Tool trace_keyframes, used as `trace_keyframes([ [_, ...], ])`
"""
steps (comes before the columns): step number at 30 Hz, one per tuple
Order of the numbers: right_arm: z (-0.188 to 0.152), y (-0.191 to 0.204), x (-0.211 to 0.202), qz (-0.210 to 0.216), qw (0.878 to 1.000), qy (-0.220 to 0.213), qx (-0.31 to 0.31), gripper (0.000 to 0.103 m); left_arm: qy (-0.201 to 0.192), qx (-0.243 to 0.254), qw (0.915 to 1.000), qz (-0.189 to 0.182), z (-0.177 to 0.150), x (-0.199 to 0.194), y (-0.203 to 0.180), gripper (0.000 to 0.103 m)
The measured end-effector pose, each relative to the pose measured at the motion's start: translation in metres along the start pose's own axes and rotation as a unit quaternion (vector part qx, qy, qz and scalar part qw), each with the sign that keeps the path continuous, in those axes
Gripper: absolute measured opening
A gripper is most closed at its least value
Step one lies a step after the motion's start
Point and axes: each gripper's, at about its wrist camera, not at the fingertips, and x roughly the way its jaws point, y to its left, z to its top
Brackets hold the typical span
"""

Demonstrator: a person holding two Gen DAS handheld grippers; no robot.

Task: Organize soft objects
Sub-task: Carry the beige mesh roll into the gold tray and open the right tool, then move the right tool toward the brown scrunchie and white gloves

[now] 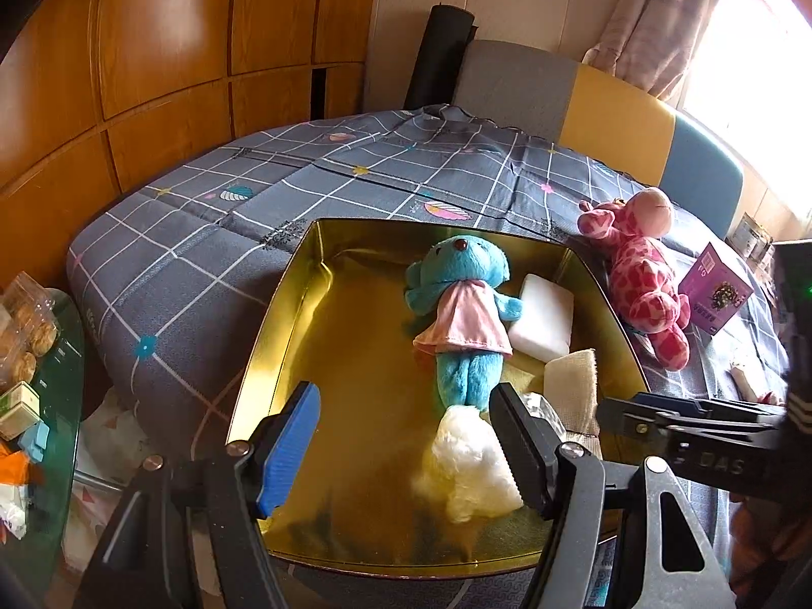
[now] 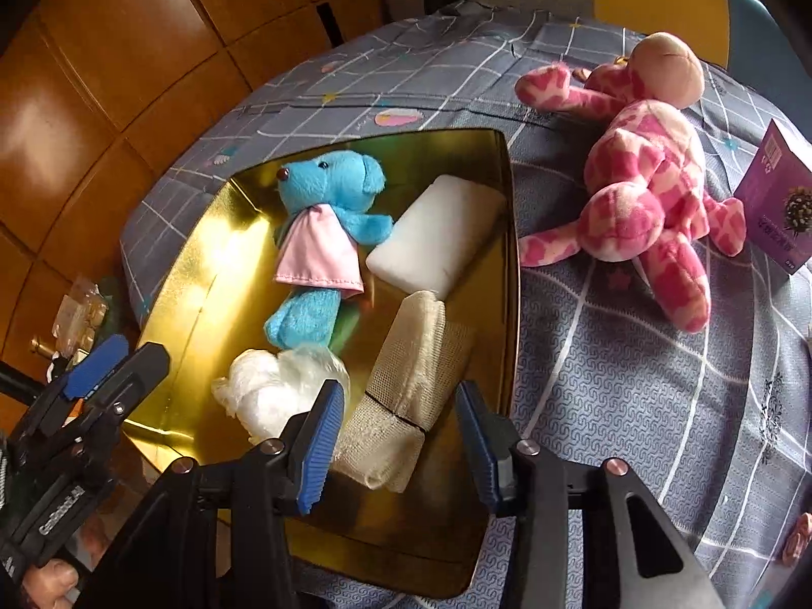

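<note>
A gold tin tray (image 1: 284,314) (image 2: 203,264) lies on the grey checked bedspread. In it lie a blue plush bear in a pink dress (image 1: 464,314) (image 2: 325,243), a white foam block (image 1: 543,325) (image 2: 436,238), a beige gauze roll (image 1: 568,380) (image 2: 406,385) and a white cotton wad (image 1: 467,467) (image 2: 274,385). A pink spotted plush giraffe (image 1: 644,274) (image 2: 644,177) lies on the bed right of the tray. My left gripper (image 1: 406,446) is open and empty above the tray's near end, by the cotton. My right gripper (image 2: 401,441) is open and empty over the gauze roll.
A purple box (image 1: 715,294) (image 2: 776,203) stands right of the giraffe. A glass side table (image 1: 45,406) with snack packets sits left of the bed. Wooden wardrobe doors (image 1: 152,51) stand behind. A grey, yellow and blue headboard (image 1: 609,116) closes the far side.
</note>
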Motion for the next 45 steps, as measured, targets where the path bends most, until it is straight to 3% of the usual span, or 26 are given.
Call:
trace_keyframes([
  [14,-0.026,0.001,-0.047,-0.089,0.989,-0.102,-0.055,0.047,-0.016,0.024,0.9995,-0.009,-0.001,-0.012,-0.014,0.074],
  [23,-0.043,-0.022,-0.066,-0.133,0.981,-0.110,-0.082,0.047,-0.019,0.043,0.9988,-0.013,-0.004,-0.018,-0.027,0.074],
  [38,-0.060,-0.120,-0.109,-0.251,0.961,-0.099,-0.064,0.048,-0.020,0.091,0.9952,-0.030,-0.004,-0.025,-0.061,0.074],
  [42,-0.065,-0.155,-0.129,-0.297,0.948,-0.108,-0.048,0.048,-0.022,0.112,0.9925,-0.043,-0.002,-0.027,-0.077,0.074],
  [45,-0.066,-0.196,-0.153,-0.337,0.933,-0.128,0.002,0.048,-0.025,0.128,0.9901,-0.053,0.000,-0.029,-0.090,0.074],
])
